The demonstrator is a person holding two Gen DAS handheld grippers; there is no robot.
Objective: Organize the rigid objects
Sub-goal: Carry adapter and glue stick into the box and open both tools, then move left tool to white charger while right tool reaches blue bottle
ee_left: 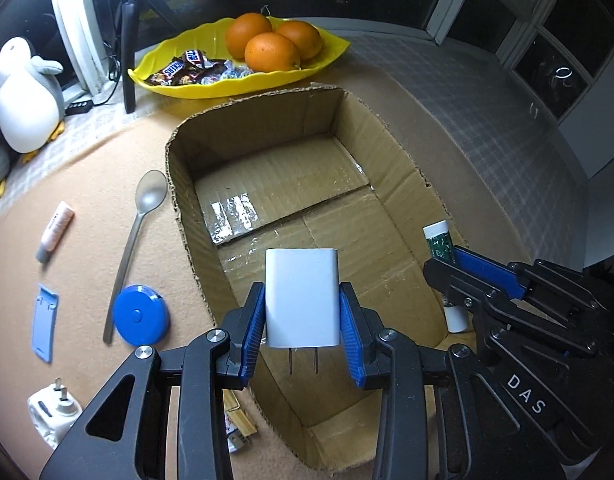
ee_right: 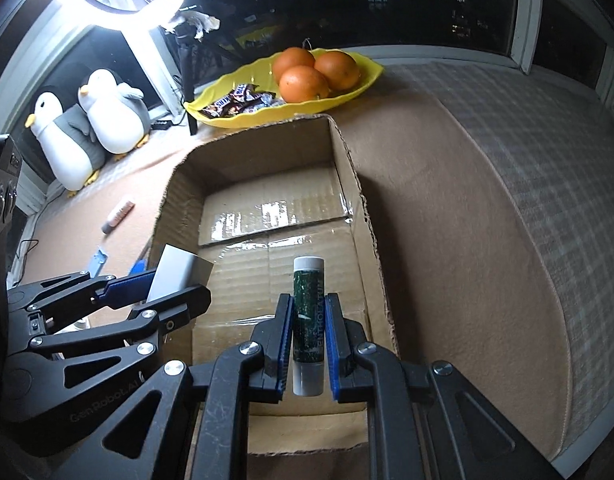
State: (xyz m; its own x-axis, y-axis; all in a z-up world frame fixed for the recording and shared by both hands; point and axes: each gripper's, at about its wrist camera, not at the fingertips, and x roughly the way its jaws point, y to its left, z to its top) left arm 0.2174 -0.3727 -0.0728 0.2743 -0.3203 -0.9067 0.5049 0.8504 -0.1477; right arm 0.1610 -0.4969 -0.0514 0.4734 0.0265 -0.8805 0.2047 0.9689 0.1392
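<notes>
My left gripper (ee_left: 303, 312) is shut on a white plug charger (ee_left: 301, 292), prongs pointing back toward me, held above the open cardboard box (ee_left: 179, 184). My right gripper (ee_right: 307, 320) is shut on a green lip balm tube (ee_right: 307, 320), upright above the box's (ee_right: 371, 240) right side. The right gripper also shows in the left wrist view (ee_left: 447, 264) with the tube (ee_left: 439, 240). The left gripper and charger (ee_right: 175, 276) show at the left of the right wrist view. The box floor is bare taped cardboard.
Left of the box on the tan mat lie a spoon (ee_left: 135, 236), a blue round tape measure (ee_left: 141, 316), a pink tube (ee_left: 55, 230), a light blue holder (ee_left: 45, 322) and a white adapter (ee_left: 53, 412). Behind are a yellow dish (ee_left: 243, 76) with oranges and candy, and penguin toys (ee_right: 87, 128).
</notes>
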